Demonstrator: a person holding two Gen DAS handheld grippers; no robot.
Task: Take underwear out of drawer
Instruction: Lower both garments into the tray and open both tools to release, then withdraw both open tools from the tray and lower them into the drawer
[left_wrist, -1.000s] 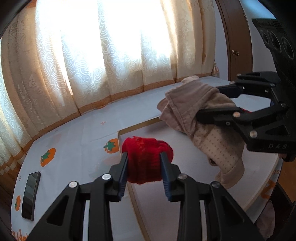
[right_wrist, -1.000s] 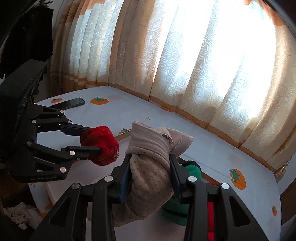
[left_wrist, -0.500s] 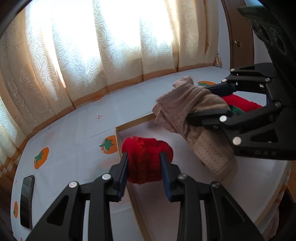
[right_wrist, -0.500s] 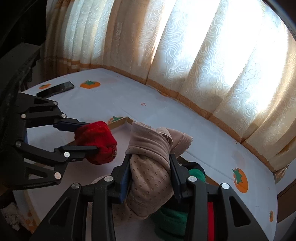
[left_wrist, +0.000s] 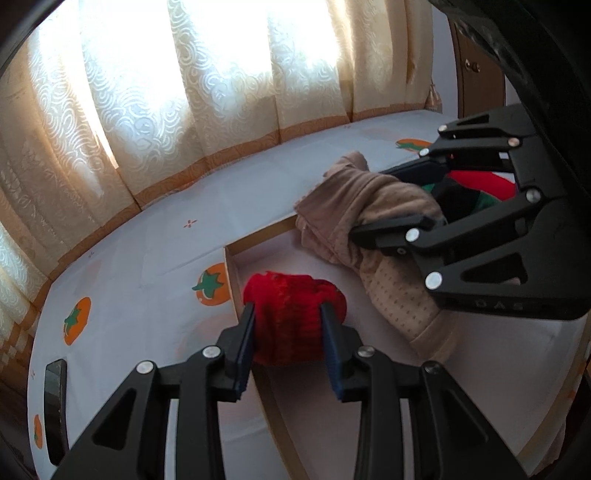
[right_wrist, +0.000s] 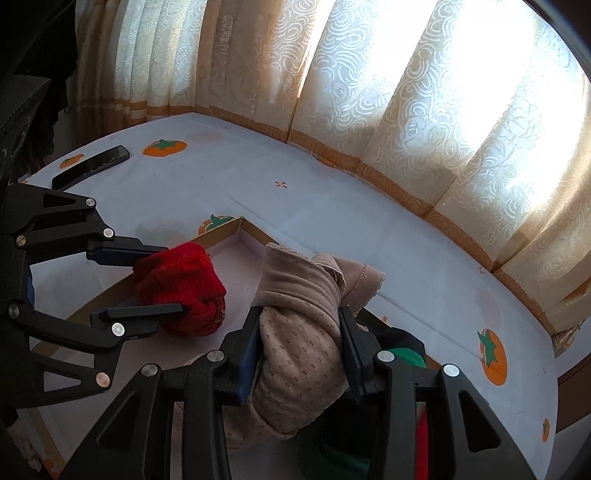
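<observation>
My left gripper (left_wrist: 288, 332) is shut on a rolled red underwear (left_wrist: 291, 317), held over the open drawer (left_wrist: 231, 266) near its far left corner. My right gripper (right_wrist: 299, 350) is shut on a beige dotted underwear (right_wrist: 299, 332) that drapes down past its fingers. In the right wrist view the left gripper (right_wrist: 155, 280) and the red underwear (right_wrist: 181, 284) hang to the left. The left wrist view shows the right gripper (left_wrist: 410, 195) with the beige underwear (left_wrist: 369, 206) at the right. Red and green folded garments (left_wrist: 476, 192) lie in the drawer behind it.
The drawer's wooden rim (right_wrist: 225, 230) meets a white bed sheet with orange persimmon prints (right_wrist: 164, 147). A black phone (right_wrist: 92, 166) lies on the sheet at the far left. Cream curtains (right_wrist: 369, 92) hang behind the bed. A wooden door (left_wrist: 476, 70) stands at the far right.
Both grippers have sunk and shifted over the drawer with their garments still gripped. The curtains have slid upward in both views and more of the sheet shows.
</observation>
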